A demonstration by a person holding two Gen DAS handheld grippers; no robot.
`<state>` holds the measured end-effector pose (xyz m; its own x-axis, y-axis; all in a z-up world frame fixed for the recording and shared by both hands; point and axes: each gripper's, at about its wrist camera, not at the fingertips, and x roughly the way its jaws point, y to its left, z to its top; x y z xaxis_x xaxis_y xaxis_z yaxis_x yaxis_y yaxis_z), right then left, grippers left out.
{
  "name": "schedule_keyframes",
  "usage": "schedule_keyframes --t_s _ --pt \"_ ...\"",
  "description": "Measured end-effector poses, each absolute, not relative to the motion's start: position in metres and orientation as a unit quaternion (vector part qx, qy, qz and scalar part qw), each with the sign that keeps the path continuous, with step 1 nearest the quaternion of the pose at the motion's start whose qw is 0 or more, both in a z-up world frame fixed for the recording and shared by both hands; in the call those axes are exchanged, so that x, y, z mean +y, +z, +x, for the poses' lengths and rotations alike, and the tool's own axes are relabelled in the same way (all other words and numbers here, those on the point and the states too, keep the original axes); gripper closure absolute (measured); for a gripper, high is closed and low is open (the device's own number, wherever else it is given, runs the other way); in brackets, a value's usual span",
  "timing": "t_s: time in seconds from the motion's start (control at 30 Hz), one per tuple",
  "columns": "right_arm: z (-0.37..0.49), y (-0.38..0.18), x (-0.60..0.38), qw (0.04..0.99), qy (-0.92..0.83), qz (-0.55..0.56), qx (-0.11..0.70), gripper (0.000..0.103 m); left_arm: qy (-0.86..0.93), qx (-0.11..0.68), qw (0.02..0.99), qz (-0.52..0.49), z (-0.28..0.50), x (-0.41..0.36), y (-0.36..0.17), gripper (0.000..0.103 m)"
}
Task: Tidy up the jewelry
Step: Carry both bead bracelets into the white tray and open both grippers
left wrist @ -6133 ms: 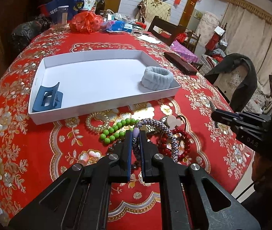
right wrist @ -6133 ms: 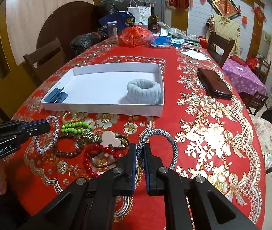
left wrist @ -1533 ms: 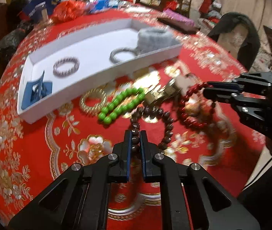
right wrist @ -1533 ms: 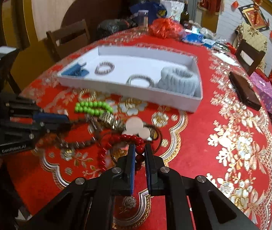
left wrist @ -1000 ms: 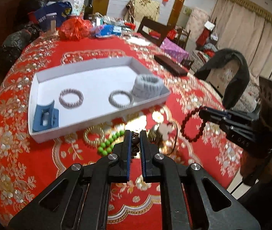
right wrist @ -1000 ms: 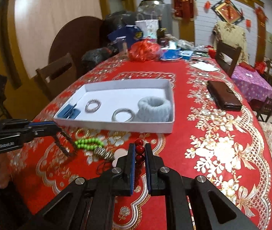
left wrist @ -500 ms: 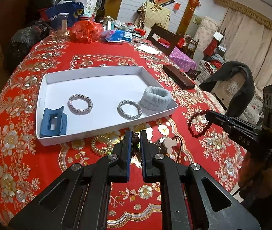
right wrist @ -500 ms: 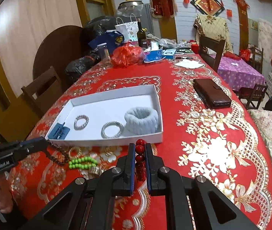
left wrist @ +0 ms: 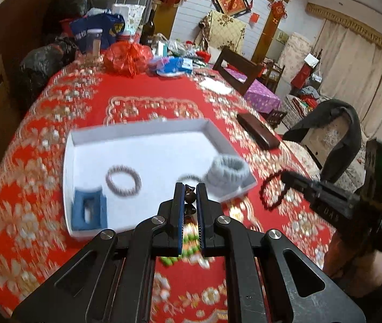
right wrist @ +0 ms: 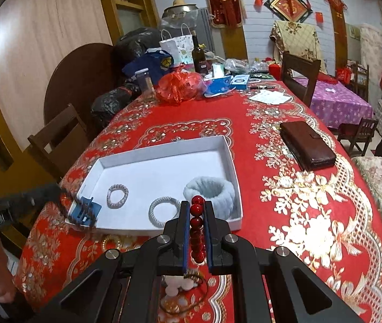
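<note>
A white tray (right wrist: 228,145) on the red tablecloth holds a blue hair clip (right wrist: 83,211), two silver bracelets (right wrist: 117,191) and a grey scrunchie (right wrist: 209,187). My left gripper (left wrist: 190,188) is shut on a dark brown bead bracelet (left wrist: 190,189), held above the tray's near edge; it dangles from that gripper in the right wrist view (right wrist: 79,215). My right gripper (right wrist: 197,207) is shut on a red bead bracelet (right wrist: 197,220), held above the table near the tray's front right corner; it also shows in the left wrist view (left wrist: 270,191).
A green bead bracelet (left wrist: 188,253) and other jewelry (right wrist: 183,285) lie on the cloth in front of the tray. A brown wallet (right wrist: 308,145) lies right of the tray. Bags, a bottle and boxes crowd the far end. Chairs stand around.
Both grippers lifted their bracelets off the pile and moved forward toward the tray; the left one now hangs the brown beads over the tray's near edge.
</note>
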<state>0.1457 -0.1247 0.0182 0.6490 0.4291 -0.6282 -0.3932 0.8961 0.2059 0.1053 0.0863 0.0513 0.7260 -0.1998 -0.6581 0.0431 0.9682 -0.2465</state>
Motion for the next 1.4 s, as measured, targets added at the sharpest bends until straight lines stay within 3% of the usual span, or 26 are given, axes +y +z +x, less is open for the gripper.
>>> schedule_keyframes --t_s 0.43,0.8,1.07,1.4 --pt "0.196 0.027 -0.098 0.914 0.237 0.021 0.328 0.094 -0.021 0.388 0.916 -0.099 0.202 0.120 0.036 0.096" --pt "0.264 0.003 -0.051 0.902 0.237 0.017 0.361 0.094 -0.012 0.376 0.921 -0.105 0.246 0.141 0.019 0.096" --pt "0.297 -0.028 -0.046 0.878 0.255 0.088 0.396 0.094 0.072 0.422 0.893 -0.137 0.255 0.201 -0.031 0.096" --pt "0.313 -0.066 -0.070 0.867 0.209 0.091 0.443 0.094 0.124 0.447 0.880 -0.099 0.252 0.209 -0.054 0.096"
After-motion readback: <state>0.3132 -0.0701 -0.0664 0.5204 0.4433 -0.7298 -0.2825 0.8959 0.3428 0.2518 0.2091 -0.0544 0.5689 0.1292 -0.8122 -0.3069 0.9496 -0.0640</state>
